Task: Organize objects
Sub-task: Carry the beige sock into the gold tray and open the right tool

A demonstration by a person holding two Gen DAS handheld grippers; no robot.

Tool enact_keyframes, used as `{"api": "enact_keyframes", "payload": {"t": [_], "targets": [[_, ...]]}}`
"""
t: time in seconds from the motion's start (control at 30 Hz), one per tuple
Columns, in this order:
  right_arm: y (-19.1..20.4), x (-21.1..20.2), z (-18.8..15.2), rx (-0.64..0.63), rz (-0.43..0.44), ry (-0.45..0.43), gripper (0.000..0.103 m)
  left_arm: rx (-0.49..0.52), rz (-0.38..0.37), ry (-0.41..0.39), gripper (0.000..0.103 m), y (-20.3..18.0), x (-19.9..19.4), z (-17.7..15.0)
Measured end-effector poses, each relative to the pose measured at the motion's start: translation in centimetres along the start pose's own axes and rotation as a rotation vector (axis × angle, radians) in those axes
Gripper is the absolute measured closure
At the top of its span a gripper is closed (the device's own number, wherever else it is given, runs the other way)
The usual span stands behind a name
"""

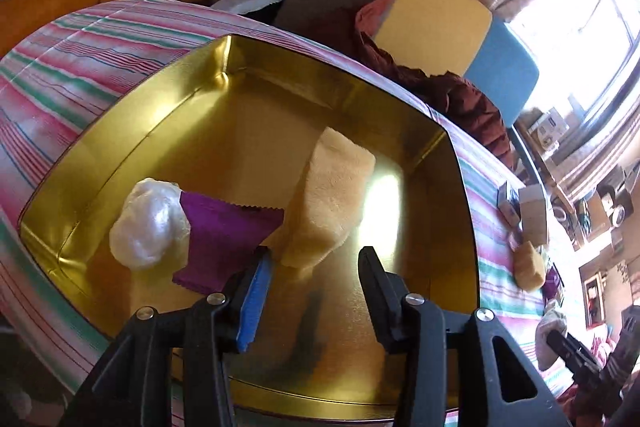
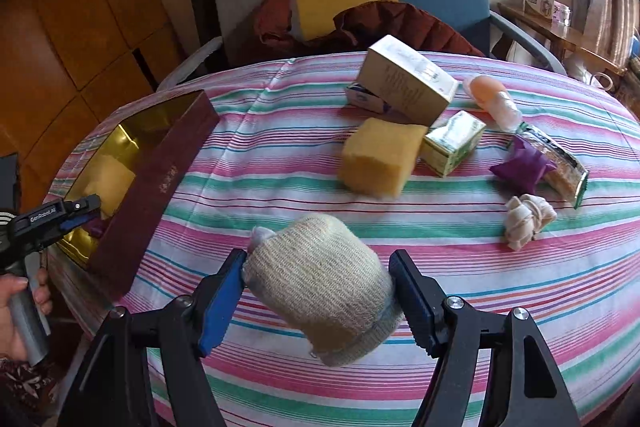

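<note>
Knitted sock roll [image 2: 320,287] is sitting between my right gripper's [image 2: 318,293] pads, which are clamping it above the striped cloth [image 2: 280,155]. My left gripper [image 1: 316,267] is hanging partly open and empty over the gold tin [image 1: 120,131], just behind the purple packet [image 1: 224,227] and beige towel [image 1: 332,187].

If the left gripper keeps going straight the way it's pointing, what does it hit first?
Most likely the bare gold floor of the tin. The left gripper hangs open over it with nothing between its jaws. The folded yellow cloth lies just beyond, though depth is hard to judge.
</note>
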State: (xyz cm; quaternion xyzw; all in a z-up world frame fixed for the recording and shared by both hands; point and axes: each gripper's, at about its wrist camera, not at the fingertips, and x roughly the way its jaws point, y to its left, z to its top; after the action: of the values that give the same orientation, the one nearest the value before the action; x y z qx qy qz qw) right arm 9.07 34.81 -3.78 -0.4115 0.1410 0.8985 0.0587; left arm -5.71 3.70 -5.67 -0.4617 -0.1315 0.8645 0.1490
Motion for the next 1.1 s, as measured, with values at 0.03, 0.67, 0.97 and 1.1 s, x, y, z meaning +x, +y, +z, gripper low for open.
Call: {"api": "enact_keyframes", "payload": {"t": [0.03,0.67,0.97,1.1], "targets": [[0.8,0.2,0.1,-0.008,0.014,0.001,0.03,-0.008,0.002,-0.013,0.058,0.1,-0.3,0.0],[20.8,3.4,3.0,-0.383,0.221,0.003,0.03,-0.208,0.024,-0.201,0.054,5.0,-5.9,4.1],[23.9,8.0,2.4,-0.429,0.204,0.091,0.027,-0.221,0.018,-0.197,0.053,5.2,-6.2,4.3],[23.0,7.9,2.4,-0.384,0.219,0.081,0.025,-0.224,0.019,-0.192,0.053,5.3,-6.1,4.2]]}}
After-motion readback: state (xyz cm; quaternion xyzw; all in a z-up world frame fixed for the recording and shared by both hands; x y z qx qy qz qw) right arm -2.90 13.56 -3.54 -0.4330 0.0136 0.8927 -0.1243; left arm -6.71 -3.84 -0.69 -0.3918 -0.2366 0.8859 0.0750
